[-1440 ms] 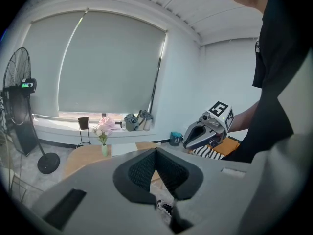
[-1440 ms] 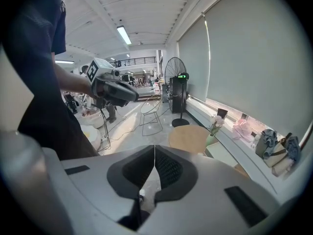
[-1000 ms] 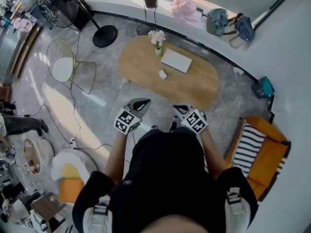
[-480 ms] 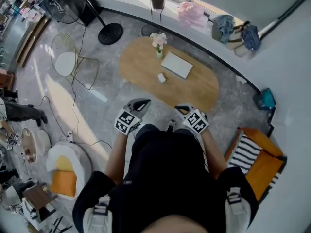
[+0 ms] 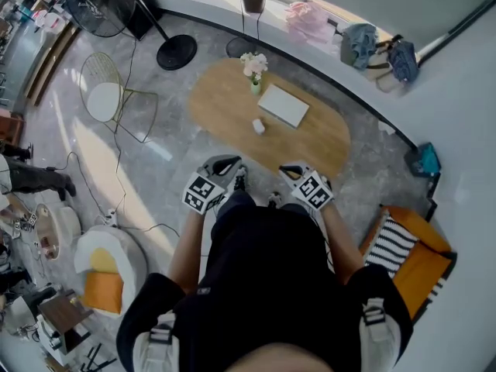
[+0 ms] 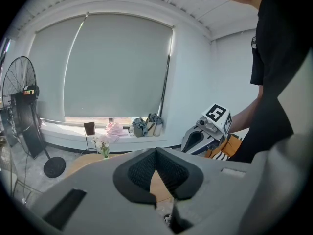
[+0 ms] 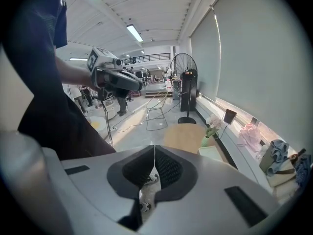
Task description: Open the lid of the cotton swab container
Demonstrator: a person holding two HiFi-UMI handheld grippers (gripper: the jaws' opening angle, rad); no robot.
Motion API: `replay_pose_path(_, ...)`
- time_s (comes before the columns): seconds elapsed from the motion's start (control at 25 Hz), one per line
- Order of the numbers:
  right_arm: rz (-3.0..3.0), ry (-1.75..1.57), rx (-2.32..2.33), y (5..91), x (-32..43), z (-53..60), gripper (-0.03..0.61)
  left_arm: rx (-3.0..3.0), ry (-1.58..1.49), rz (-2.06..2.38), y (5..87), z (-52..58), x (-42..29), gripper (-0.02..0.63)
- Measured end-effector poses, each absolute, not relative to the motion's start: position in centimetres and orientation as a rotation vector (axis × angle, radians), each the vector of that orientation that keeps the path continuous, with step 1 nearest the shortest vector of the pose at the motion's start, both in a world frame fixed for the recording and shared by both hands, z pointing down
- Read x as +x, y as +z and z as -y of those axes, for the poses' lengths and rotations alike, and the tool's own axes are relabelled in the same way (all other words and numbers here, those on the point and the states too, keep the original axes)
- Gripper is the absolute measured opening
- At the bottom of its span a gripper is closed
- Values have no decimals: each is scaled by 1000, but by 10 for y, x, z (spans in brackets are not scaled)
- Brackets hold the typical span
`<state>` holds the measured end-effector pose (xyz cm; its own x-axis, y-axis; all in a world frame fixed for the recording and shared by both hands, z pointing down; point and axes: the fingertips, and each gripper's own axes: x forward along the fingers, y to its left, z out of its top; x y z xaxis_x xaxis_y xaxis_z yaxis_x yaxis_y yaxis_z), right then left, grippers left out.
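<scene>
One oval table (image 5: pixel 229 107), one flower vase (image 5: pixel 253 83), one small white container (image 5: pixel 258 125), one wire chair (image 5: pixel 107 99), one fan (image 5: pixel 94 6)

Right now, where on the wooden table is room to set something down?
On the wooden table, bare: the right end, beyond the white flat box, and the left end, left of the cotton swab container. Crowded: the middle back, around the flower vase.

Oval wooden table (image 5: pixel 314 144) bears flower vase (image 5: pixel 254 85), flat white slab (image 5: pixel 284 105), small white container (image 5: pixel 258 125)

No text, label, brand or number can be read in any view.
</scene>
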<state>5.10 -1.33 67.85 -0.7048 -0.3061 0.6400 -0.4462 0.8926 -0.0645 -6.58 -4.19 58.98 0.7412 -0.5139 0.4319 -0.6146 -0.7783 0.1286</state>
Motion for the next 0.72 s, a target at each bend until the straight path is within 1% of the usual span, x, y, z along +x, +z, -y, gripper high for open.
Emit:
replay_pose_path(0.28, 2363, 351, 587, 691, 33, 43, -3, 2676, 549, 795, 604, 81, -85, 0)
replay_pose_path(0.72, 2298, 488, 643, 734, -14, 133, -3, 2705, 570, 665, 613, 192, -126, 0)
